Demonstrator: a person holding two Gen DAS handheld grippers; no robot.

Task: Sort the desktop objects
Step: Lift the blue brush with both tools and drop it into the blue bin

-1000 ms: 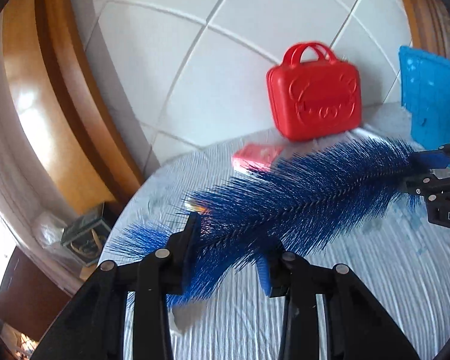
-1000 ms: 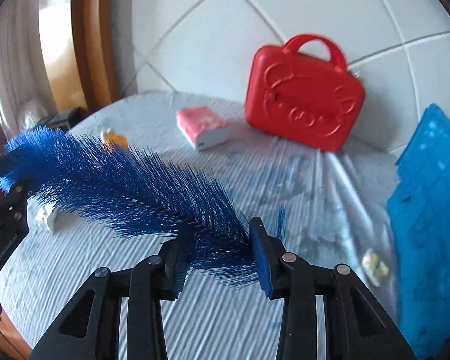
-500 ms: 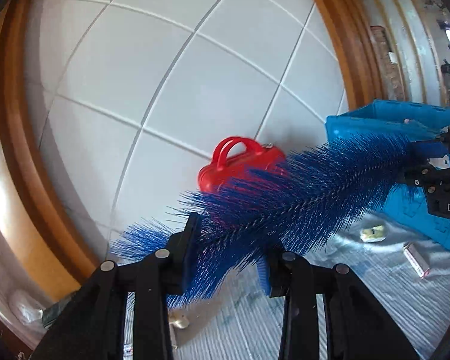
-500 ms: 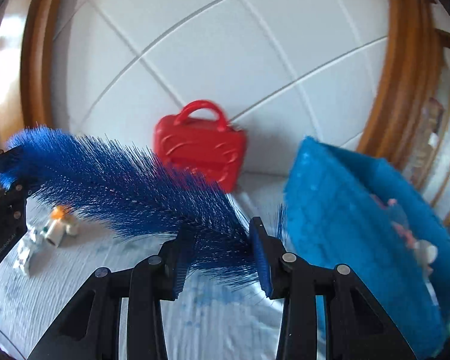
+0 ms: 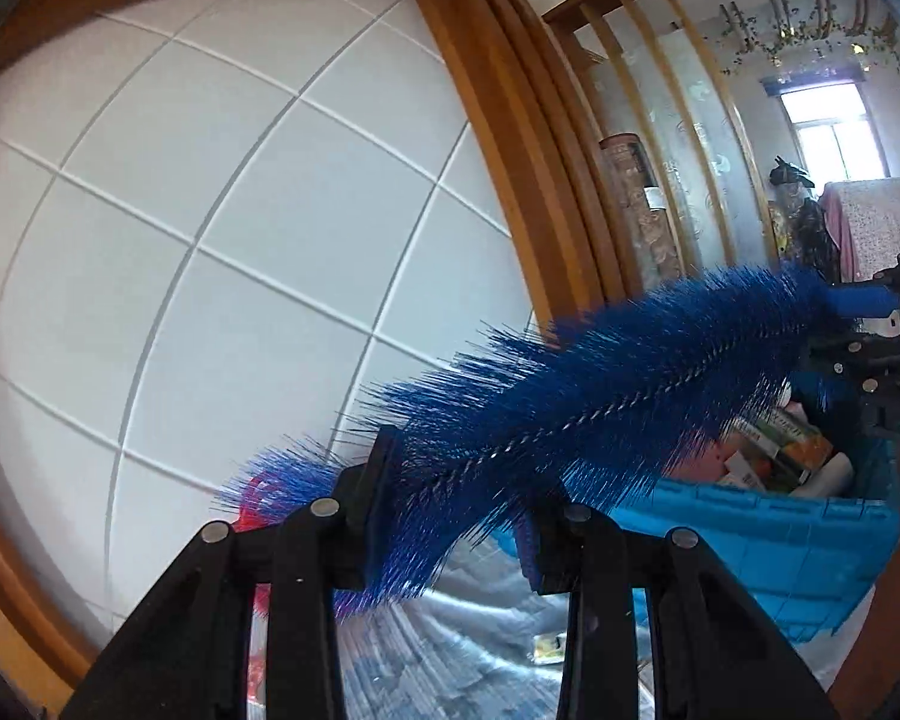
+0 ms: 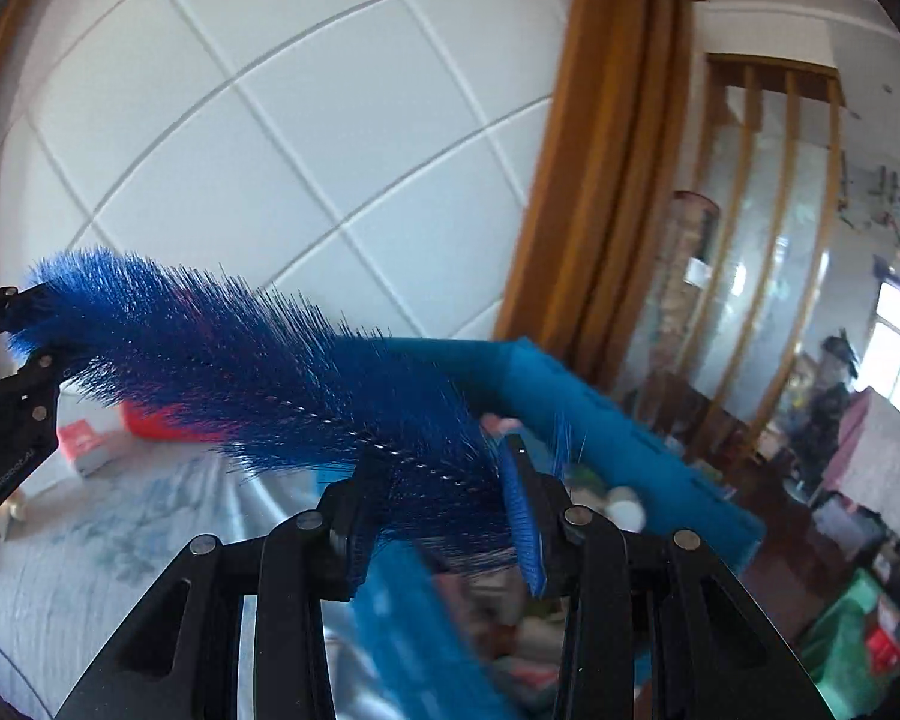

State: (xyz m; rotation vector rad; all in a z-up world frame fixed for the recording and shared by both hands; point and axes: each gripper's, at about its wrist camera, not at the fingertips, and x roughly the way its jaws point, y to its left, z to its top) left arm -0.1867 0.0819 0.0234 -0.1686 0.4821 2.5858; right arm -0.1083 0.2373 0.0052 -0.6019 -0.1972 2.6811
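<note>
Both grippers — left gripper [image 5: 459,516] and right gripper [image 6: 441,510] — clamp opposite ends of a blue bottle brush [image 5: 600,396], held above the blue bin [image 6: 600,420]. It looks light and springy — best gripped at its wire core.

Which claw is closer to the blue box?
Right. The right claw hangs above the open blue plastic box holding the blue bristle brush; the left claw sits short of its rim.
</note>
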